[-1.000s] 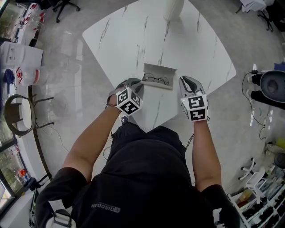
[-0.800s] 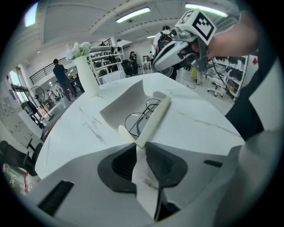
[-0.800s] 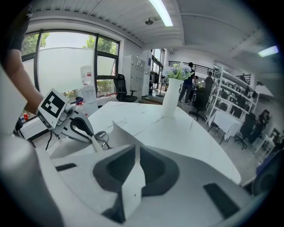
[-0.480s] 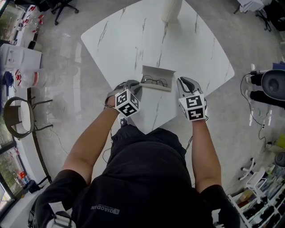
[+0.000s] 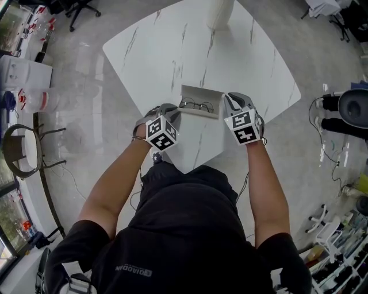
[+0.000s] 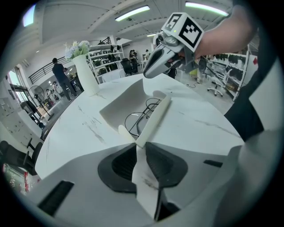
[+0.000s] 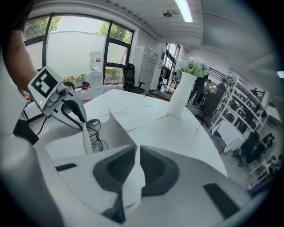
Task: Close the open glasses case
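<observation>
An open white glasses case (image 5: 201,99) lies near the front corner of the white marble table (image 5: 172,51), with black-rimmed glasses (image 5: 198,105) inside. My left gripper (image 5: 175,111) is at the case's left end and my right gripper (image 5: 228,101) at its right end. In the left gripper view the jaws (image 6: 141,144) are shut on a thin white end flap of the case (image 6: 153,119), with the glasses (image 6: 138,119) just beyond. In the right gripper view the jaws (image 7: 136,148) pinch a white flap of the case (image 7: 111,128) too.
A tall white vase (image 5: 221,11) with flowers stands at the table's far side. The table's pointed front corner (image 5: 185,169) is close to the person's body. A chair (image 5: 23,149) stands on the left floor; shelves and equipment (image 5: 351,115) line the right.
My right gripper has moved forward and left onto the case's right end. The left gripper has stayed at the left end.
</observation>
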`<state>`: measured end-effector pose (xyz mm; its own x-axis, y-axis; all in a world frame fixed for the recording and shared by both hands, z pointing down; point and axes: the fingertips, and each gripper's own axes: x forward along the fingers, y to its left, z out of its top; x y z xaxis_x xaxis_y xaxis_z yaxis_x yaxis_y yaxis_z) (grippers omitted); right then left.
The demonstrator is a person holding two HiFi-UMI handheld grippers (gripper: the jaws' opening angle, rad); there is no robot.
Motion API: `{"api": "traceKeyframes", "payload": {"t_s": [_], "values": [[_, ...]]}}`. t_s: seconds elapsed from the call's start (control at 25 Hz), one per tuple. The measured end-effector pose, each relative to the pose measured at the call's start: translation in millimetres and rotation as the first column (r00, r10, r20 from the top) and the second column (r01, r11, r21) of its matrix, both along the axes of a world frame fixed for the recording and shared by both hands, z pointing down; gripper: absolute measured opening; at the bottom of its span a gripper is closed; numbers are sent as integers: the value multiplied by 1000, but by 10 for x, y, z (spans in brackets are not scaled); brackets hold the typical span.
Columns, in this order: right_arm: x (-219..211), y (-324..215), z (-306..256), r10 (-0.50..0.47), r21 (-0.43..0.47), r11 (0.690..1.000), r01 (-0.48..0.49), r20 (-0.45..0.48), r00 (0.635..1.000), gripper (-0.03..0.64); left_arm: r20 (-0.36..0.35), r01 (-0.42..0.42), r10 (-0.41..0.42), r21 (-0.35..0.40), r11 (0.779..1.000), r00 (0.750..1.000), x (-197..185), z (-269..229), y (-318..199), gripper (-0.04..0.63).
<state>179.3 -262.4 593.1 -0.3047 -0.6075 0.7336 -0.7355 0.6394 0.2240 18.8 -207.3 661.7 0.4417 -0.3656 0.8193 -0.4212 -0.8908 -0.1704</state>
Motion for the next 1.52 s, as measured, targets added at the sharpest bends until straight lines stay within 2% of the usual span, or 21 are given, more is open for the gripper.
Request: {"api": "traceKeyframes", "payload": {"t_s": [0.52,1.52], "values": [[-111,-66,84,-73,-21,997,72,-82,994,26,-3,16,-16,0,1000,1000,-1,-3,6,69],[-146,120,56,-89,-25,996,88,-80,993,18,-5,37,-37,2,999,999,-13,7,14,68]]}}
